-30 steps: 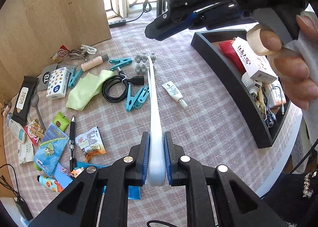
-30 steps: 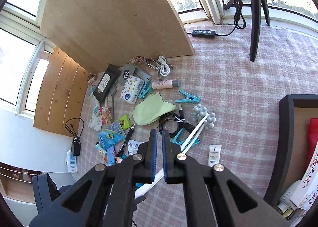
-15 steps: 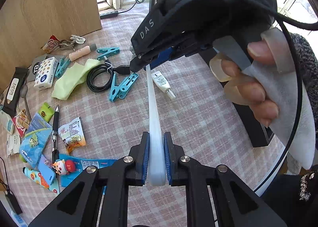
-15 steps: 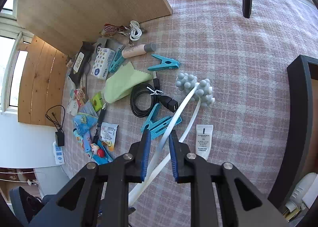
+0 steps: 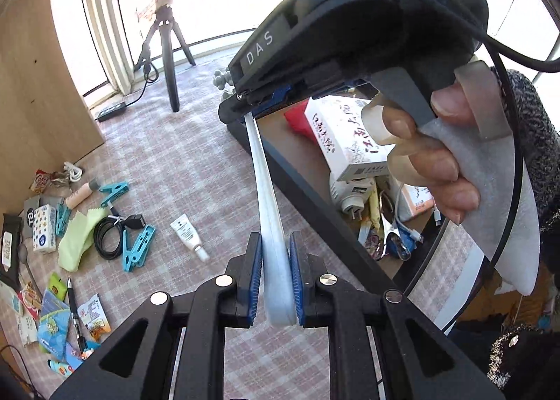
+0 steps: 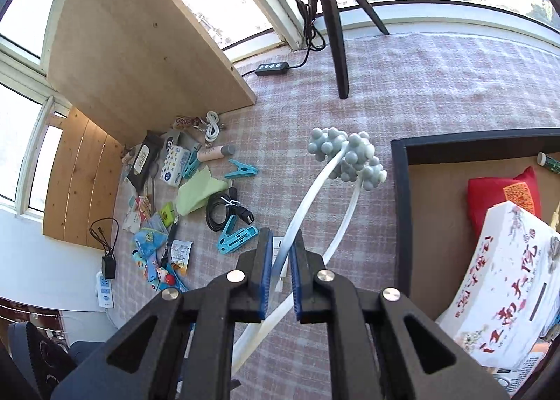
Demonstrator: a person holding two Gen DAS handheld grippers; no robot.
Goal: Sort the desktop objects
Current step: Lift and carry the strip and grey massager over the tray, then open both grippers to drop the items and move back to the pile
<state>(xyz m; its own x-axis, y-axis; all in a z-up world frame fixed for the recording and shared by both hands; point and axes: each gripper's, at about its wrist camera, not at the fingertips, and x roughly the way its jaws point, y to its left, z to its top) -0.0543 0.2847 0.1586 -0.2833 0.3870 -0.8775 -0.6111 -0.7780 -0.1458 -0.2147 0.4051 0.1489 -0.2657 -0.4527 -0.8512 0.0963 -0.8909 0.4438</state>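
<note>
Nearest in the left wrist view, the left gripper (image 5: 276, 281) has its blue pads clamped on the looped white end of a long massager (image 5: 267, 197), a bent white strip whose two arms run away from the camera. Holding it at the bend probably keeps the springy arms from flopping. Further along, the right gripper (image 6: 280, 274) is pinched tight on one of those arms, part way up, while the other arm passes free just to its right; the two-point hold looks meant to steady a long, whippy thing while it is carried. At the far end the grey knobbed balls (image 6: 346, 154) hang in the air above the checked tablecloth (image 6: 402, 84), just left of the dark tray (image 6: 402, 197). In the left view the person's hand (image 5: 430, 161) squeezes the right gripper's trigger right over the tray, where a white box (image 6: 504, 281) and a red pouch (image 6: 500, 190) already lie, so the massager appears bound for that tray and not yet in it. Off to the left, well apart, the unsorted pile waits: blue clothes pegs (image 5: 138, 246), a coiled black cable (image 5: 110, 235), a green cloth (image 5: 78, 242), a small white tube (image 5: 189, 233) and a pen (image 5: 75, 312). Farthest off stands a black tripod (image 6: 334, 21) by the window.
</note>
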